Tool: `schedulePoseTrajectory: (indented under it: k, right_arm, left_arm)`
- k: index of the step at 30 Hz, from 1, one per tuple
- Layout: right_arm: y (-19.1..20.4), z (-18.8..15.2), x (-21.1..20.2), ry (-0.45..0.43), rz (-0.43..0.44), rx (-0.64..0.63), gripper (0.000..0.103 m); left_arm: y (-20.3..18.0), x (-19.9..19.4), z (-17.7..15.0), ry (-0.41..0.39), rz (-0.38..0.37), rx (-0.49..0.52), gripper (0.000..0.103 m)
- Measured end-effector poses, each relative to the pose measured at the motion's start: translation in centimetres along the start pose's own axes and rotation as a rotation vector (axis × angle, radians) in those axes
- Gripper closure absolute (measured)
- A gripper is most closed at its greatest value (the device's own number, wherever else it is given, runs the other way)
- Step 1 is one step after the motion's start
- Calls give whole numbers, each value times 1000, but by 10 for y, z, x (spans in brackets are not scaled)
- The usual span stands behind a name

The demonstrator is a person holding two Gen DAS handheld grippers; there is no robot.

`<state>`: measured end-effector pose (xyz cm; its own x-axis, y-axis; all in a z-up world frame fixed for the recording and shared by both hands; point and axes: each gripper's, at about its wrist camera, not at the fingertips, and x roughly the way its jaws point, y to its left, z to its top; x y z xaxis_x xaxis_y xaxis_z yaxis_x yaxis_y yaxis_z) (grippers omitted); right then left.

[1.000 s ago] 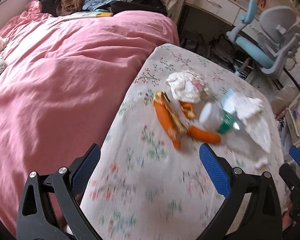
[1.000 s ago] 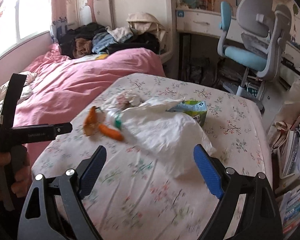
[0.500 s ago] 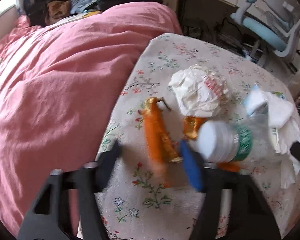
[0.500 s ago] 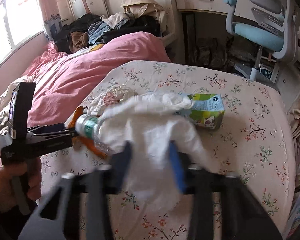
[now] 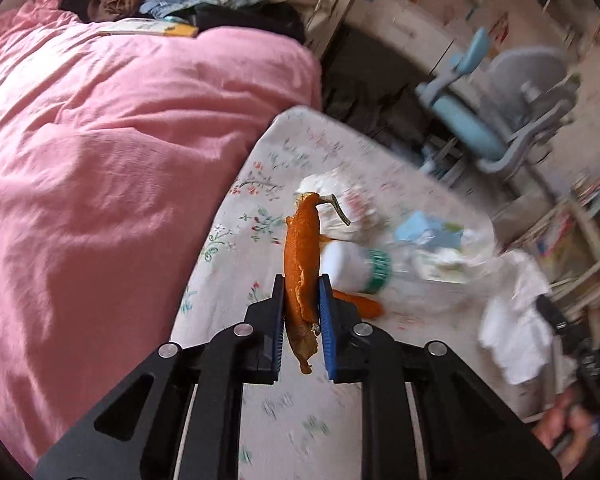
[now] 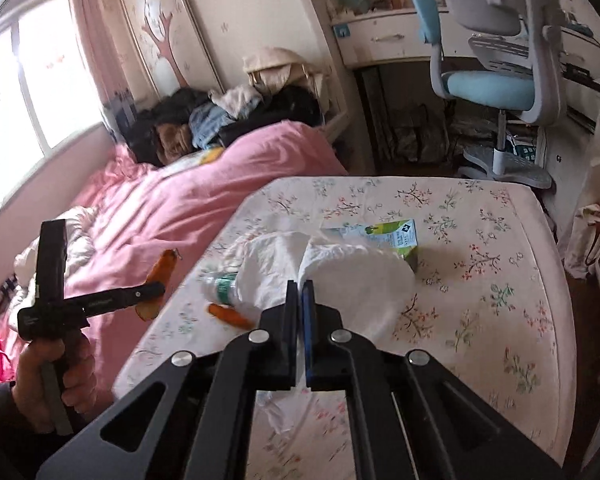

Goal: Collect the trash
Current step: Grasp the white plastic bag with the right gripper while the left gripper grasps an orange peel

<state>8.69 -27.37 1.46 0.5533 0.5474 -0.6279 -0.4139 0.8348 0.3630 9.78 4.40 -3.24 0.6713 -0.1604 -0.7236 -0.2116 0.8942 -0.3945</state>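
While left tool (image 5: 303, 312) clamps curled orange peel (image 5: 300, 256), right tool (image 6: 299, 300) pinches crumpled white tissue (image 6: 340, 276).

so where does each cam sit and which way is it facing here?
Left wrist: on the left gripper, angled down over the floral table; its jaws clamp an orange peel; a hand shows at lower right.
Right wrist: on the right gripper, angled down across the table toward bed and desk; jaws shut on a white plastic bag; the left hand shows.
Shared: peel, bottle, bag, table.
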Motion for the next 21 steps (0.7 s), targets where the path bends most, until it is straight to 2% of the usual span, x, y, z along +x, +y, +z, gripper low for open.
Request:
schedulePoseTrajectory:
  k: [3,7,10,13,16,19,21]
  right_arm:
    - [10,-11,-18,-16,61,17,100]
    - [6,-26,-42,-55,119,94,100]
    - [-13,-39,-60,-92,181,229,100]
    - [-9,-54,-73,-77,192,228,100]
    - [16,-86,-79,23,206,155,100]
    - [29,-122,-74,134,209,139,100]
    - [45,-154,-60,261,198,116,100]
  left_arm:
    - [1,-27,-15,-21,-69,2,87]
    - [0,-51,-38,-23,-78,34,87]
    - [0,-61,-56,-8,-89,37,87]
    - [-2,-74,-75,2,-102,58,87]
    - [-6,-85,-97,15,-111,94,87]
    - [-12,-92,-123,52,-106,144,87]
    - [-18,-96,-142,87,-97,183,87]
